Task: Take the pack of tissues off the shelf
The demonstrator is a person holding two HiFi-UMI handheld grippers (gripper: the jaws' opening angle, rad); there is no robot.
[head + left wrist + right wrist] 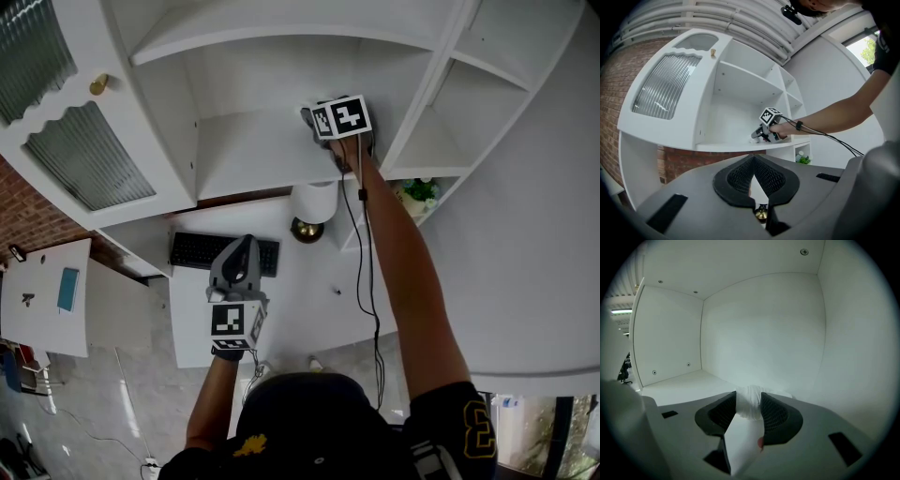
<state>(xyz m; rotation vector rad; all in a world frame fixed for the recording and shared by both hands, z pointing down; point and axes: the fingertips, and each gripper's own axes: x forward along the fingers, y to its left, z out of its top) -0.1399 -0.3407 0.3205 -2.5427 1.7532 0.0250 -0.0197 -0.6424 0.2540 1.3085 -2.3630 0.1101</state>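
Evidently the right gripper [749, 398] clamps the soft white pack of tissues [748, 412] on the white shelf [679, 384] by a bunched end only. It could slip free when pulled. The left gripper [753, 160] sits closed and empty below the shelf.

The right gripper [748, 398] jaws squeeze the white tissue pack [748, 409].

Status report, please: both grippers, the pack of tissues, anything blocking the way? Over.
Right gripper shut on the pack of tissues, inside the shelf. Left gripper shut, empty, below the shelf. No obstacle seen near the pack.
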